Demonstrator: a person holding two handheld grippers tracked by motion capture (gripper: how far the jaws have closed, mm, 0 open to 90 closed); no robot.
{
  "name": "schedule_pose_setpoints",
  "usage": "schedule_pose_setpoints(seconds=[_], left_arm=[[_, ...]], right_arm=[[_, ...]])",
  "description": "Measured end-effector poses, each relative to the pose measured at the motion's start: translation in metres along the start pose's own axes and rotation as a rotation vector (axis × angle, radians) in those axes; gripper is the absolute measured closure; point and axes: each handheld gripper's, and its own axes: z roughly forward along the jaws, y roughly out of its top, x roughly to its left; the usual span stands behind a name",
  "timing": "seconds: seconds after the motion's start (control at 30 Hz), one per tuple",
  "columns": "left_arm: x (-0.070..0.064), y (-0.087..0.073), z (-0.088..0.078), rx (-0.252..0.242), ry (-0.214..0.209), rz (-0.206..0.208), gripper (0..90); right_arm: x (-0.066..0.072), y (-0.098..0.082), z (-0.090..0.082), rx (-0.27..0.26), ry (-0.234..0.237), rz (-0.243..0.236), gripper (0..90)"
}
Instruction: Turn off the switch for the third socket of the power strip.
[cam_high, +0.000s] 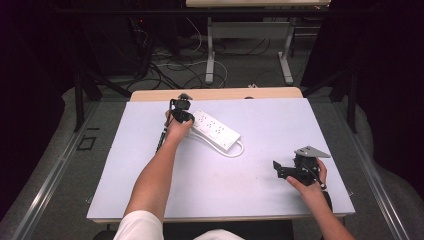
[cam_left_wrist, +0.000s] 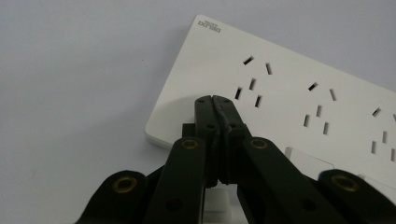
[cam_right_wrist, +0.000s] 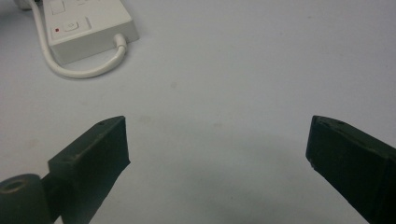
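Note:
A white power strip (cam_high: 216, 130) lies slanted on the pale mat, with its cord looping at the near right end (cam_high: 235, 150). My left gripper (cam_high: 183, 115) is over the strip's far left end. In the left gripper view its jaws are pressed together, tips (cam_left_wrist: 215, 101) over the strip's face (cam_left_wrist: 289, 70) beside a socket. A small white piece (cam_left_wrist: 217, 201) shows under the jaws; I cannot tell what it is. My right gripper (cam_high: 278, 170) hovers near the front right of the mat, open wide (cam_right_wrist: 217, 140) over bare mat. The strip's switch end (cam_right_wrist: 88, 28) is far off.
The pale mat (cam_high: 270, 125) covers a wooden table, whose far edge (cam_high: 220, 93) shows. Beyond it are floor cables and the legs of another desk (cam_high: 210, 55). Dark curtains stand to both sides. The person's forearms come in from the bottom.

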Motion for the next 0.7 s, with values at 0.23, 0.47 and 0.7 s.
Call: schedule_pose_setpoints(seconds=[0.23, 0.47, 0.7], left_arm=[[-0.0003, -0.0005, 0.0004, -0.009, 0.001, -0.002, 90.0], [-0.0018, -0.0007, 0.0007, -0.011, 0.006, -0.005, 89.9], [-0.0016, -0.0004, 0.0008, -0.013, 0.009, 0.004, 89.9]], right_arm=[[0.0005, -0.0001, 0.0003, 0.001, 0.001, 0.006, 5.3], [0.0002, -0.0001, 0.0001, 0.001, 0.000, 0.006, 5.3], [0.0003, -0.0002, 0.0004, 0.001, 0.001, 0.006, 5.3]])
